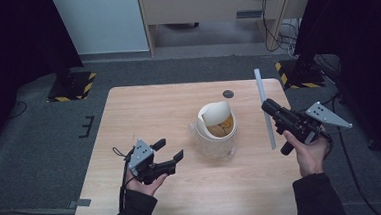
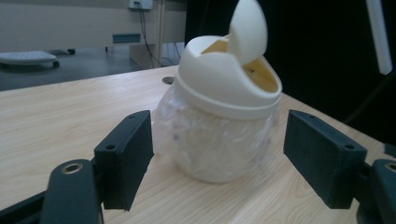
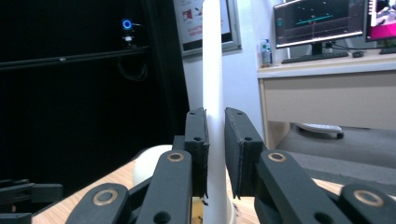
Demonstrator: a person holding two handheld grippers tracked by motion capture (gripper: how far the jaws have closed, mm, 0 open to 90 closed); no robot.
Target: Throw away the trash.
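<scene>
- Two grippers are in your hands above the wooden table (image 1: 143, 110): your left gripper (image 1: 170, 150) low over its near-left part, your right gripper (image 1: 267, 106) raised near its right edge.
- Your left gripper's jaws stand wide apart with nothing between them; in the left gripper view its pads (image 2: 126, 156) frame the small bin (image 2: 219, 116) from a short way off without touching it.
- Your right gripper is clamped on a long white stick (image 1: 264, 108); in the right gripper view the stick (image 3: 214, 93) runs upright between the two black pads (image 3: 240, 149), which press on it from both sides.
- From the high view, that stick crosses the gripper's tip, with one end past the table's far-right corner and the other end over the table beside the bin.
- That bin (image 1: 216, 131) sits near the middle of the table, between your two grippers, apart from both.
- Its cream domed top (image 2: 229, 81) has a swing lid (image 2: 250, 28) tipped up, so the opening shows; its lower part is wrapped in crinkled clear plastic (image 2: 210, 144).
- One small dark round spot (image 1: 228, 93) lies on the table just beyond the bin.
</scene>
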